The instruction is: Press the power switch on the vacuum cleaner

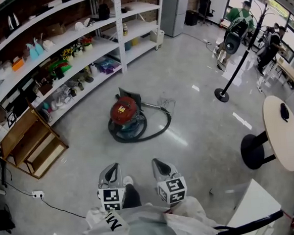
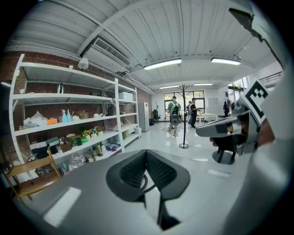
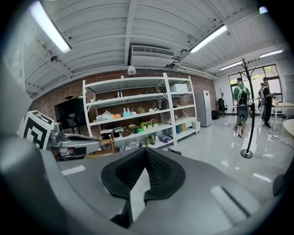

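Observation:
The vacuum cleaner (image 1: 125,114) is a red canister on a dark blue-green base, standing on the grey floor ahead of me with its black hose (image 1: 158,129) coiled around it. No switch can be made out from here. Both grippers are held close to my body, well short of the vacuum. My left gripper (image 1: 112,169) and right gripper (image 1: 159,164) point forward, side by side. In the left gripper view the black ribbed pads (image 2: 133,172) meet at their tips with nothing between them. The right gripper view shows its pads (image 3: 158,170) closed the same way.
White shelving (image 1: 76,59) full of small items runs along the left. A wooden step stool (image 1: 30,144) stands by it. A cable and socket (image 1: 37,194) lie at the lower left. A black stanchion (image 1: 222,94), a round table (image 1: 282,131) and people (image 1: 238,23) are at the right.

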`<state>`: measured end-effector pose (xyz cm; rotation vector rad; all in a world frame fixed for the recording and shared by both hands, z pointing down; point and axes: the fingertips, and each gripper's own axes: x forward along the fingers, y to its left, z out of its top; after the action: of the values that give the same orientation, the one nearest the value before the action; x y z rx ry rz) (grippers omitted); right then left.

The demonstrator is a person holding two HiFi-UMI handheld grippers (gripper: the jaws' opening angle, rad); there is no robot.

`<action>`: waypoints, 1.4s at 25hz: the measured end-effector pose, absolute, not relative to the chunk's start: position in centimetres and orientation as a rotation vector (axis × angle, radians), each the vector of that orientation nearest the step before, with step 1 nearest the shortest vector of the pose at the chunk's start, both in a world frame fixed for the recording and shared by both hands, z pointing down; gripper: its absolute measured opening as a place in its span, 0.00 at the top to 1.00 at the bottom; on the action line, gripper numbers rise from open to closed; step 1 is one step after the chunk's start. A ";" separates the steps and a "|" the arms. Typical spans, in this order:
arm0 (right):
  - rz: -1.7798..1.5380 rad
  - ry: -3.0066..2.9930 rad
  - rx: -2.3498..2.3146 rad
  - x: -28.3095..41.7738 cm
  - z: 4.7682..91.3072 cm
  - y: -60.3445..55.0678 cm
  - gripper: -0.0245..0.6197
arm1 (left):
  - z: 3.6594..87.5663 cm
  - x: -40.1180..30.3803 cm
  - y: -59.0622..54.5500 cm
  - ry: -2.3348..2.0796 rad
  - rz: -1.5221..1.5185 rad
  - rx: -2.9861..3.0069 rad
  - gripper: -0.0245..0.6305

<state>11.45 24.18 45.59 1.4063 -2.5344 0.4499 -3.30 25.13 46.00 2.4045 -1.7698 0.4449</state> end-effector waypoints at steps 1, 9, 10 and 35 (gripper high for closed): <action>0.454 -2.533 1.397 10.8 45.8 23.6 0.96 | 46.2 -3.9 24.6 -1.769 0.449 2.396 0.96; 0.481 -2.515 1.362 8.0 46.8 20.1 0.96 | 47.1 -6.6 21.0 -1.764 0.467 2.366 0.96; 0.484 -2.511 1.364 7.8 46.9 19.8 0.96 | 47.2 -6.8 20.6 -1.757 0.470 2.368 0.96; 0.499 -2.459 1.395 4.5 47.2 11.3 0.96 | 47.8 -10.4 11.2 -1.701 0.472 2.383 0.96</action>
<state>4.48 11.27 47.19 1.3954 -2.4595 0.4991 -10.40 11.19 47.76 2.3829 -1.7005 0.4717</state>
